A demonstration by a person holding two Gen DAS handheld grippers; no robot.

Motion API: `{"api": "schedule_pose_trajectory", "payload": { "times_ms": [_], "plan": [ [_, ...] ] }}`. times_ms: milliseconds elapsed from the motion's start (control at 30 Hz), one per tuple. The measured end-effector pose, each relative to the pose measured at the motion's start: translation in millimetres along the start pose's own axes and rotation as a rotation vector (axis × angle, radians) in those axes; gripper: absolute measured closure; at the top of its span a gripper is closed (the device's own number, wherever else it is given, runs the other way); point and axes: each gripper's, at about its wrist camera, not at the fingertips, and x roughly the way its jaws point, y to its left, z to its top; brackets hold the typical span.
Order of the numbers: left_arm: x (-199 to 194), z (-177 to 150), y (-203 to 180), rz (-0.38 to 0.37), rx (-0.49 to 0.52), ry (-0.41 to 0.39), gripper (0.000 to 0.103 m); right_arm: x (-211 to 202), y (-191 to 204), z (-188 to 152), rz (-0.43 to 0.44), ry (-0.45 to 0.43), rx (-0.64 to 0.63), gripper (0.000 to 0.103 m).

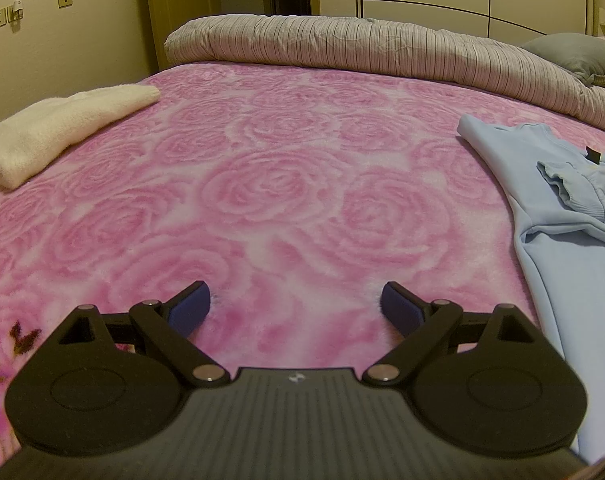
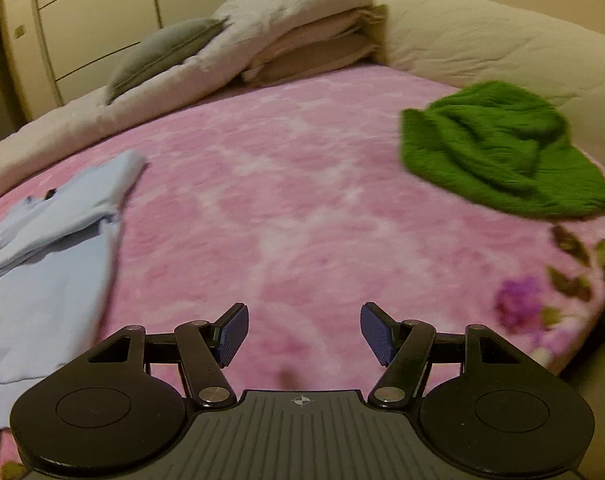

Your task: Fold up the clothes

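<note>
While both the left gripper and right gripper hover wide and empty over the pink blanket, the light-blue sweatshirt lies partly folded between them, within either's reach, the green knit crumpled apart

Pink rose-patterned blanket. Pale blue sweatshirt, cream folded towel, green knit garment. Grey-striped quilt, grey pillow. Black gripper frames, dark blue pads.
</note>
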Motion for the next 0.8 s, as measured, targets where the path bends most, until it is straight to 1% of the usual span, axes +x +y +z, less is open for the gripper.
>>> {"api": "schedule_pose_trajectory", "payload": {
  "times_ms": [200, 300, 433, 567, 633, 800],
  "plan": [
    [0, 0, 0, -0.001, -0.001, 0.001, 0.011, 18, 48, -6, 0.057, 0.024, 0.02, 0.037],
    [1, 0, 0, -0.002, -0.003, 0.003, 0.011, 25, 71, -9, 0.071, 0.038, -0.004, 0.037],
    [1, 0, 0, -0.003, -0.005, 0.005, 0.01, 36, 92, -9, 0.071, 0.063, -0.027, 0.037],
    [2, 0, 0, -0.004, -0.007, 0.007, 0.009, 39, 105, -8, 0.068, 0.063, -0.048, 0.037],
    [-11, -3, -3, -0.006, 0.009, 0.013, 0.006, 39, 109, -7, 0.073, 0.06, -0.049, 0.037],
    [-55, -14, -14, -0.014, 0.067, 0.036, 0.007, 26, 121, -5, 0.11, 0.048, -0.051, 0.037]
  ]
}}
